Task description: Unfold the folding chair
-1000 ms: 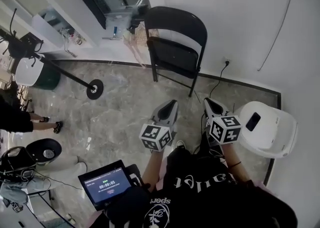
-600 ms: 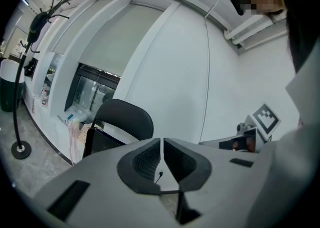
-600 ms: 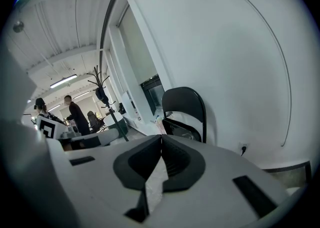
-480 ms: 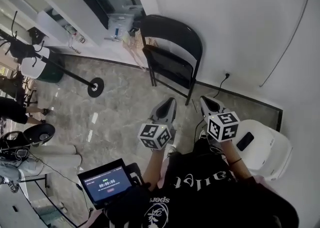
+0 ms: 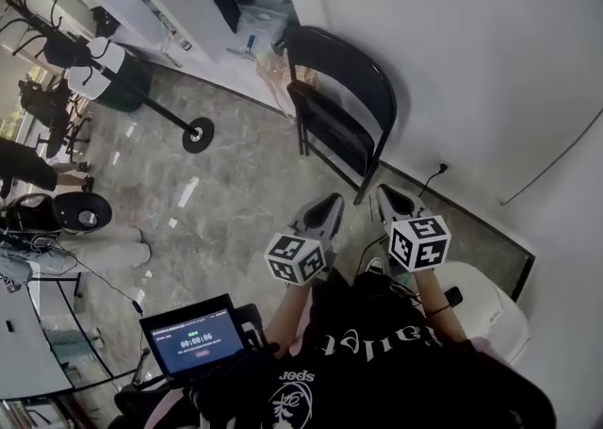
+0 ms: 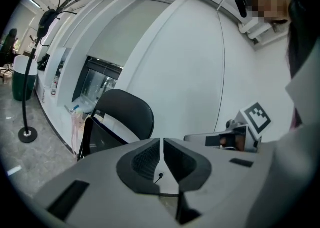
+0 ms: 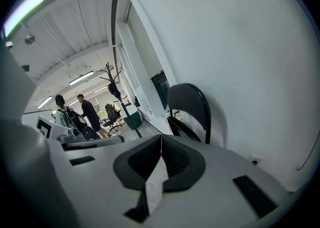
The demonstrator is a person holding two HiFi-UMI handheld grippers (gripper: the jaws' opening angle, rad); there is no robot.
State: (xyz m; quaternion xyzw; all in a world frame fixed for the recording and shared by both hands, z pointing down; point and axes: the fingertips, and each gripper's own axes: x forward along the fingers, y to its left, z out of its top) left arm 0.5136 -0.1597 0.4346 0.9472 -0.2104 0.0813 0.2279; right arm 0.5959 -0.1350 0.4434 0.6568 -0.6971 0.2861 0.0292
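The black folding chair (image 5: 344, 107) stands folded against the white wall, its seat tipped up toward the backrest. Both grippers hover side by side short of it, touching nothing. My left gripper (image 5: 330, 203) is shut and empty, pointing at the chair's legs. My right gripper (image 5: 385, 194) is also shut and empty, just right of the chair's front leg. In the left gripper view the closed jaws (image 6: 161, 143) sit below the chair (image 6: 125, 117). The right gripper view shows its closed jaws (image 7: 161, 139) with the chair (image 7: 192, 104) beyond them.
A coat stand with a round base (image 5: 196, 133) is left of the chair. A white seat (image 5: 492, 312) sits at the lower right, and a cable hangs from a wall socket (image 5: 440, 171). A tablet screen (image 5: 193, 338) is at the bottom left. People are at the far left.
The person has stepped toward the chair with both grippers, which stay shut. The white seat has slid toward the bottom right of the head view, and the coat stand sits higher.
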